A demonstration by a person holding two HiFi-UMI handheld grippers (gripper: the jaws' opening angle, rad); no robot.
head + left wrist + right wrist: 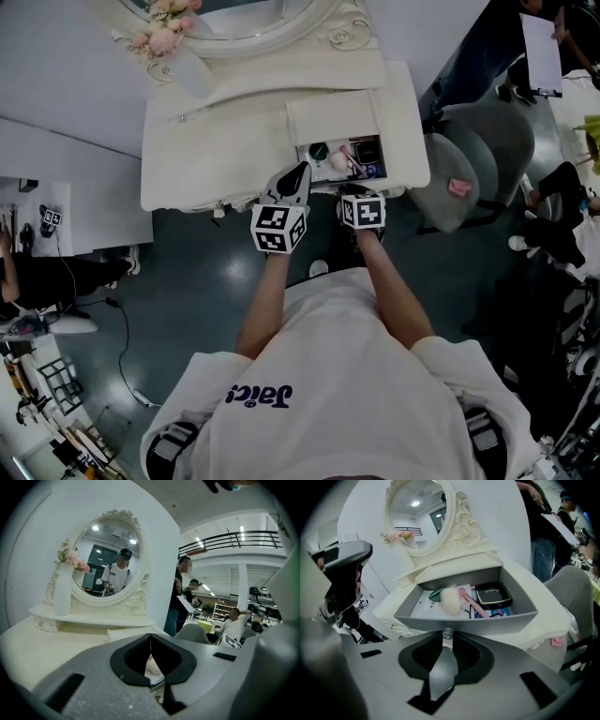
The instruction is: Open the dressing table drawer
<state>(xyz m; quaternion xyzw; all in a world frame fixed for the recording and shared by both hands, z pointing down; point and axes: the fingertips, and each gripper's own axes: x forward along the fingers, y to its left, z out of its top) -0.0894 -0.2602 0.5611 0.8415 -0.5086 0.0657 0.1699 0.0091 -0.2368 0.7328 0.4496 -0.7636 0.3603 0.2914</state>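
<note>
Grey-lined, the single drawer (487, 620) stands open toward the person at the right of the dressing table (216, 159), its long axis running side to side. The right gripper (446, 640) has its jaws closed on the drawer's one small knob (447, 633), which only the right gripper view shows. The left gripper (151, 644), jaws together on nothing, hangs just beside.

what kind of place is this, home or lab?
Probably a mock bedroom corner in a large lab or workshop hall, not a home: a white dressing table with an oval mirror stands near an upper-level railing, shelving and a seated person.
</note>
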